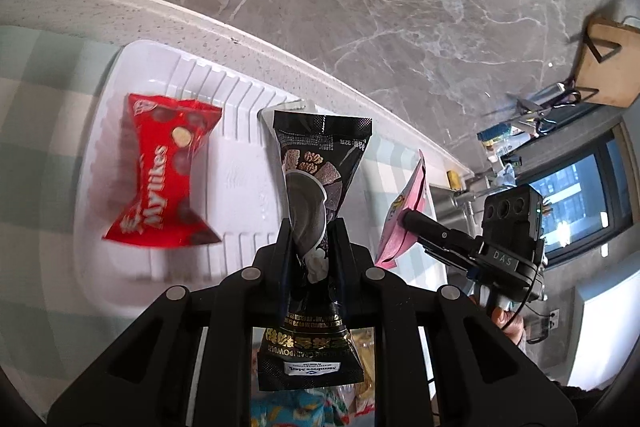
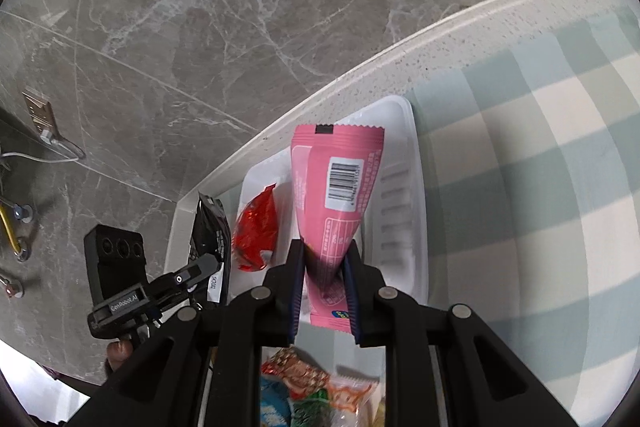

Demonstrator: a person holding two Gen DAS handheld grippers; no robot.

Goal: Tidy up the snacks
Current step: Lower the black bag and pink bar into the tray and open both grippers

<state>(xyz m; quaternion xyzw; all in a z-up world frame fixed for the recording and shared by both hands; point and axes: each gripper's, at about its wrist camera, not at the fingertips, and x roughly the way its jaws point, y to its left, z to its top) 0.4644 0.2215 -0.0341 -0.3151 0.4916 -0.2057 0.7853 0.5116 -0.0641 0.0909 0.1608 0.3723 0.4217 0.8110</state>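
Both hands are loaded: the left gripper (image 1: 312, 239) is pinched tight on a black grain-powder sachet (image 1: 316, 179), hanging it above the white tray (image 1: 176, 75), presumably so it drops in beside the red Mylikes pack (image 1: 164, 179) already lying there. The right gripper (image 2: 325, 259) is clamped round the waist of a pink packet (image 2: 338, 187), poised over the same tray's far end, likely bound for the empty ribbed side. Count it up: one tray, one snack in it, two in the air, and a jumble of unsorted wrappers (image 2: 316, 387) underneath, too crowded to number.
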